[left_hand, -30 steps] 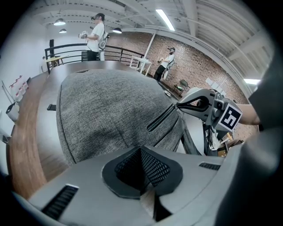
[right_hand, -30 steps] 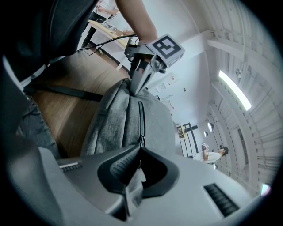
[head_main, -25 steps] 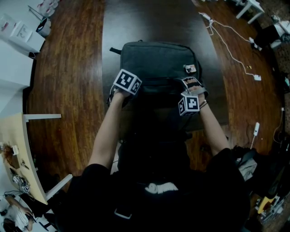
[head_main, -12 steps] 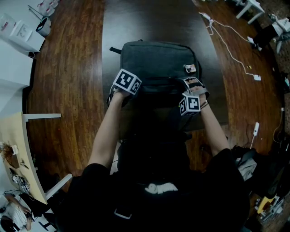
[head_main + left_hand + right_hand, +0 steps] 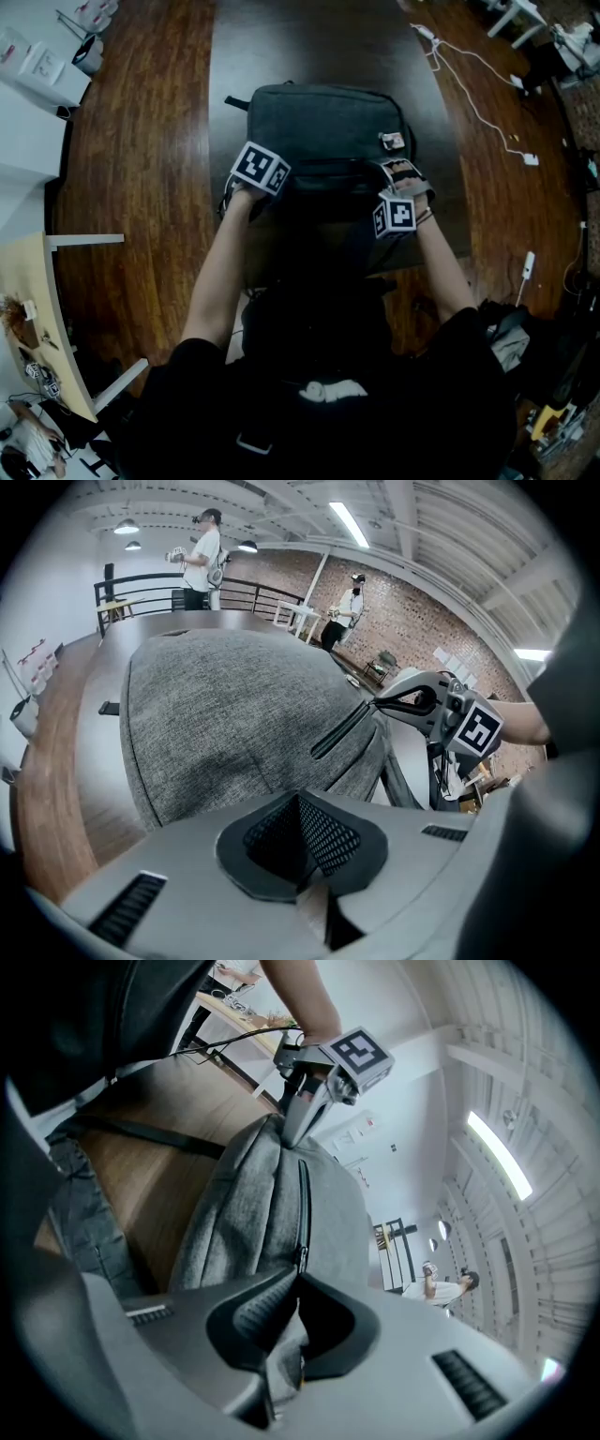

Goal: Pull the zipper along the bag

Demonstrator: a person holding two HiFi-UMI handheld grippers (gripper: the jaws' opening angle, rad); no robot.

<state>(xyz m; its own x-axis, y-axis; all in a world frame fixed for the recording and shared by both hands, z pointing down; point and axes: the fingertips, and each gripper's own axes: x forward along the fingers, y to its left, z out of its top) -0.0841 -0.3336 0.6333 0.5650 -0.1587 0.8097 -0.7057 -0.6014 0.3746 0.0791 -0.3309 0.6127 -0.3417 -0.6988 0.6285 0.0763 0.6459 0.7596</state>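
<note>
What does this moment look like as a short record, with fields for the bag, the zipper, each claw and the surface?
surface: wooden table
bag: grey backpack, lying flat on the table
left claw: shut on the backpack's fabric near one end of the zipper
right claw: shut on the zipper pull
zipper: runs from the right claw toward the left claw
other: white cable, apart from the backpack
</note>
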